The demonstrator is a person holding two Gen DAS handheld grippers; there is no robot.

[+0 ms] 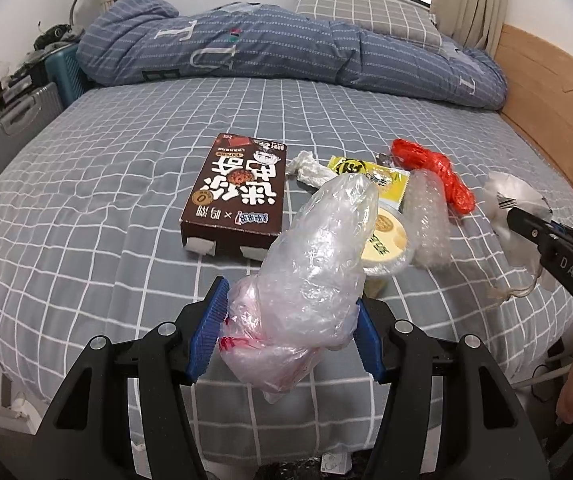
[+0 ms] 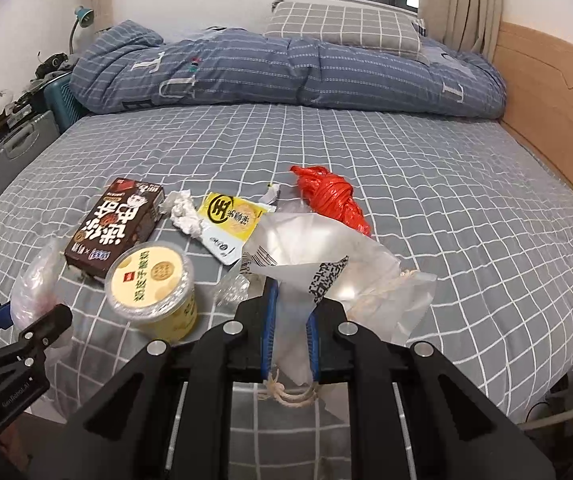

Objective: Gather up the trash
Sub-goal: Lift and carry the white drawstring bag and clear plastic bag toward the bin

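Note:
My left gripper (image 1: 290,326) is shut on a crumpled clear plastic bag (image 1: 318,264), held above the bed's near edge; it also shows in the right wrist view (image 2: 34,280). My right gripper (image 2: 290,334) is shut on a frosted white drawstring bag (image 2: 326,252), also seen in the left wrist view (image 1: 514,208). On the bed lie a brown snack box (image 1: 234,192), a yellow lidded cup (image 2: 152,280), a crumpled tissue (image 2: 182,212), a yellow wrapper (image 2: 230,220), bubble wrap (image 1: 430,220) and a red plastic bag (image 2: 330,196).
The grey checked bed (image 2: 446,200) has a rolled blue duvet (image 2: 286,76) and a pillow (image 2: 342,28) at the far side. A wooden headboard (image 2: 558,100) runs along the right. Suitcases (image 1: 10,136) and clutter stand at the left.

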